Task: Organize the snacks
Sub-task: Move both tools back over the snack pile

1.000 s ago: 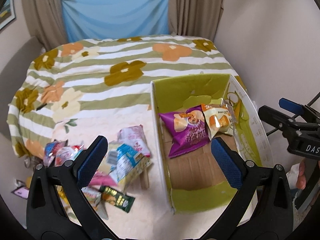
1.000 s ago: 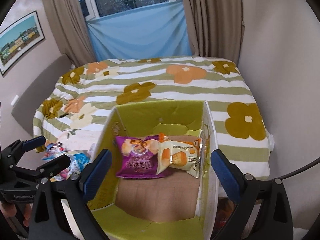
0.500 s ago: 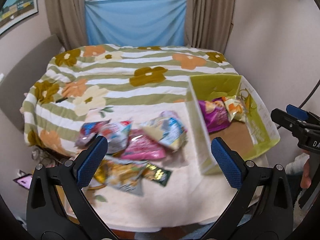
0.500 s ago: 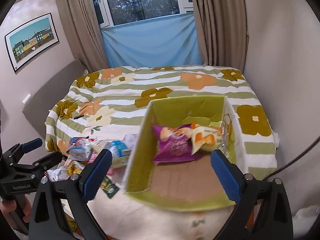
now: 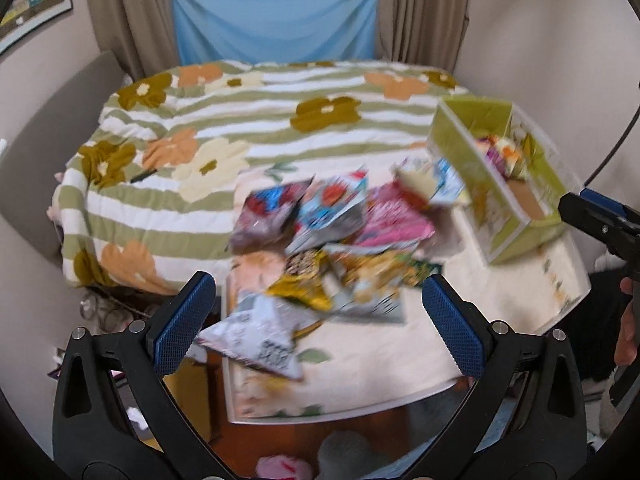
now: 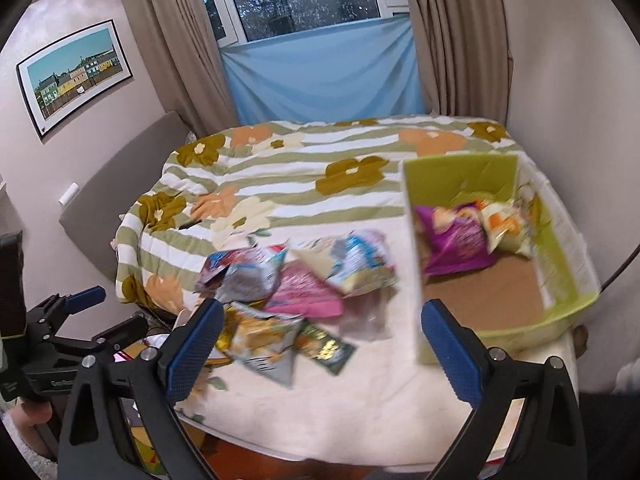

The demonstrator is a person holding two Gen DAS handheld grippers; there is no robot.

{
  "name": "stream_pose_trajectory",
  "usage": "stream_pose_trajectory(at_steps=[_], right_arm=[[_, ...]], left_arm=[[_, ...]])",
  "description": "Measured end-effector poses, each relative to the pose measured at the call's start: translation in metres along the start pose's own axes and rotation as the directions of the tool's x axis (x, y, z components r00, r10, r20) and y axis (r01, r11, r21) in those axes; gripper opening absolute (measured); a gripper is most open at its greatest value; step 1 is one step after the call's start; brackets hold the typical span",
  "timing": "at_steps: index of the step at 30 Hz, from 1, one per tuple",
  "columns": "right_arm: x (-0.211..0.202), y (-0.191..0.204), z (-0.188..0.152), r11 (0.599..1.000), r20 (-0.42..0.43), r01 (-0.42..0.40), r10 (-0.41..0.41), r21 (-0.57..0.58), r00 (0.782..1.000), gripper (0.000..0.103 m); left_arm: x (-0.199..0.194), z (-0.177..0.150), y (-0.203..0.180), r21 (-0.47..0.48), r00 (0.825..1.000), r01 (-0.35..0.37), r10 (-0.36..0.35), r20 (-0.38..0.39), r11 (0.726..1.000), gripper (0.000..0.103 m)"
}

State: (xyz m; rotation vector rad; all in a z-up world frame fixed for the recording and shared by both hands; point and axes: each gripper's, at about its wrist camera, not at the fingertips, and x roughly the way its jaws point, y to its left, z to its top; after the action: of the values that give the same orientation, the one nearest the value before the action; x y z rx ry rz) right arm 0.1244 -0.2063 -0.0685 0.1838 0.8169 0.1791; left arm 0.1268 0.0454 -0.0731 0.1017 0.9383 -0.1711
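A pile of loose snack bags (image 5: 332, 236) lies on a cream cloth (image 5: 380, 356) at the near end of the bed; it also shows in the right wrist view (image 6: 296, 292). To its right stands a green cardboard box (image 5: 500, 204) holding a purple bag (image 6: 456, 240) and an orange-and-white bag (image 6: 504, 224). My left gripper (image 5: 320, 324) is open and empty, held above the near edge of the pile. My right gripper (image 6: 320, 348) is open and empty, above the cloth between the pile and the box (image 6: 560, 280). Both views are blurred by motion.
A bed with a green-striped flower quilt (image 6: 304, 172) fills the room behind the cloth. Curtains and a blue sheet (image 6: 324, 76) hang at the back; a wall stands close on the right. Clutter lies on the floor below the cloth's left edge (image 5: 120, 308).
Both grippers have pulled back and swung left, away from the box. The snack pile has come toward the centre of both views. Both grippers stay open and empty.
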Motion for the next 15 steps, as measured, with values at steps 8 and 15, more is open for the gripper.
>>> stream_pose_trajectory(at_steps=[8,15], right_arm=[[0.051,0.046,-0.041,0.997,-0.071,0.015,-0.010,0.075,0.997,0.098],[0.089,0.062,-0.061,0.994,-0.131,0.045,-0.031,0.103,0.991,0.098]], left_arm=[[0.059,-0.025,0.053,0.056,0.989,0.063,-0.055,-0.140,0.996,0.102],[0.118,-0.040,0.061,0.127,0.965,0.112,-0.077,-0.251,0.986,0.102]])
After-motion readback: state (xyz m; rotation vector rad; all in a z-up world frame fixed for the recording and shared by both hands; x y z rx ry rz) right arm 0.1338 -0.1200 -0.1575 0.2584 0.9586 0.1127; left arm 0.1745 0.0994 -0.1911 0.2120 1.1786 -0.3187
